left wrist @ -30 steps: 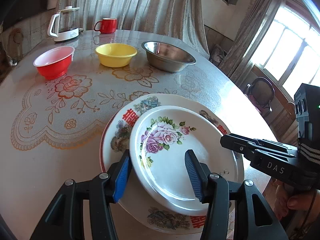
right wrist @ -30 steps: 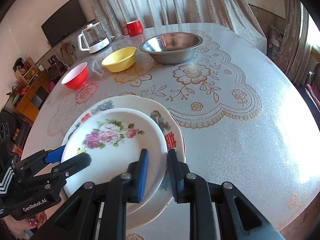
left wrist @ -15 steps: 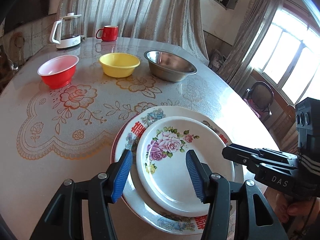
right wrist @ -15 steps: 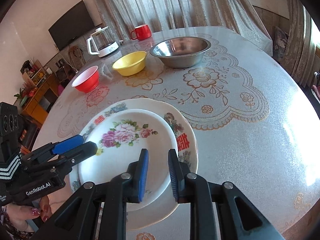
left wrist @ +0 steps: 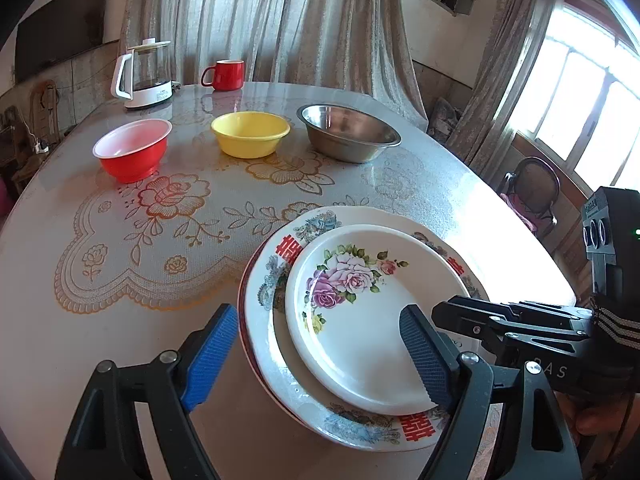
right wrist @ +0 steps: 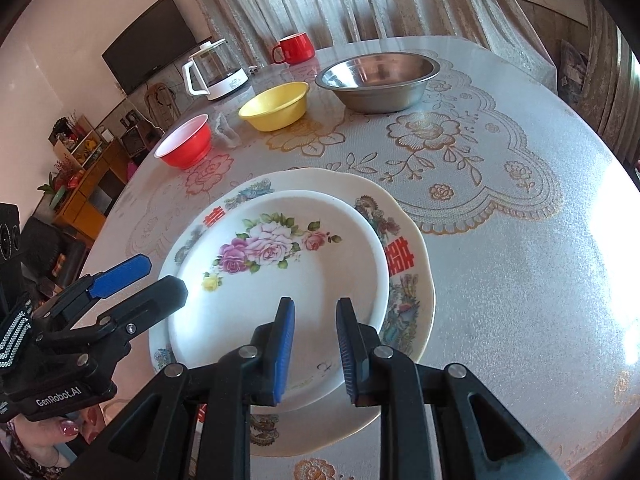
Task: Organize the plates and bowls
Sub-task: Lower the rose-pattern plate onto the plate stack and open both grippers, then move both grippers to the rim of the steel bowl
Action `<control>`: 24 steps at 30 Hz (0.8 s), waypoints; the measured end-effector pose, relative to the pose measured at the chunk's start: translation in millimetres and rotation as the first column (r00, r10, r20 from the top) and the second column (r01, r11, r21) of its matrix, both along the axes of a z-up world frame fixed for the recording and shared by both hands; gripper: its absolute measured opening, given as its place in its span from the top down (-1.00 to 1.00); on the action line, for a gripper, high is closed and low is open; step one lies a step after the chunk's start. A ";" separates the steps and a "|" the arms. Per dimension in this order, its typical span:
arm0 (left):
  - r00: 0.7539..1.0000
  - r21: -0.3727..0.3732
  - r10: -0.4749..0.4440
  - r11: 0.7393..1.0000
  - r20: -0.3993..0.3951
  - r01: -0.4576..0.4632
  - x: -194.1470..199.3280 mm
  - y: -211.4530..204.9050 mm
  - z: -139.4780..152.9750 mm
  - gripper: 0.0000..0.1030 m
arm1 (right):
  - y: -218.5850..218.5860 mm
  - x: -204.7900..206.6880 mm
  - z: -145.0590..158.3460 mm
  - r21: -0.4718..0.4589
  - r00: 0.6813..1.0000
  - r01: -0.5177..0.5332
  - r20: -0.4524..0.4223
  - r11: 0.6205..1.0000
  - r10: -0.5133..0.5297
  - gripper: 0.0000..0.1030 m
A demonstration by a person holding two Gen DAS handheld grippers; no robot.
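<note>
Stock as I read it from my two wrist feeds. Item one: a small white plate with pink and purple roses [left wrist: 360, 312], lying flat and roughly centred on a larger white plate with a scalloped rim, red double-happiness characters and blue-green motifs [left wrist: 280, 272]; a dark red edge beneath it hints at a third plate, though I cannot confirm that. This stack sits at the near edge of the round tabletop under a gold-flowered lace-pattern cover [left wrist: 140, 240]. I count the plates as gathered. Item two: three bowls in a row at the far side, well apart from the stack and from each other: a red plastic bowl with a white inside [left wrist: 132, 154], a yellow plastic bowl [left wrist: 250, 134], and a stainless steel basin-shaped bowl [left wrist: 348, 132]. None nested; I judge this the remaining work. Item three, not mine to sort: a glass kettle with a white handle and base [left wrist: 144, 74] and a red mug [left wrist: 224, 75] at the back. Tools: my left hand-held gripper [left wrist: 316, 356] is opening, its blue pads straddling the stack's near rim and pressing on nothing. My right hand-held gripper [right wrist: 314, 350] shows a narrow gap, hovering over the rose plate's near rim; I cannot tell whether it pinches anything.
</note>
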State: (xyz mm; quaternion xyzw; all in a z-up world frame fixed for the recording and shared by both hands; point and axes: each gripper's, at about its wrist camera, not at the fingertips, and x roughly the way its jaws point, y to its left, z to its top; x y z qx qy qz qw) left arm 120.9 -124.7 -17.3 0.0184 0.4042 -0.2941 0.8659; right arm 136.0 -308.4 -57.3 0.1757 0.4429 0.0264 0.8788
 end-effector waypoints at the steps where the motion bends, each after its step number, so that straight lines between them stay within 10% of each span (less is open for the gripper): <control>1: 1.000 0.001 0.002 1.000 0.000 -0.002 -0.4 -0.3 -0.1 -0.66 | 0.3 -0.4 -0.5 0.004 1.000 0.000 -0.001 1.000 0.000 0.60; 24: 0.998 0.027 0.069 0.997 -0.001 -0.069 25.4 -5.1 16.2 -0.91 | -32.8 8.4 19.3 0.069 0.997 0.056 0.057 0.996 -0.060 0.42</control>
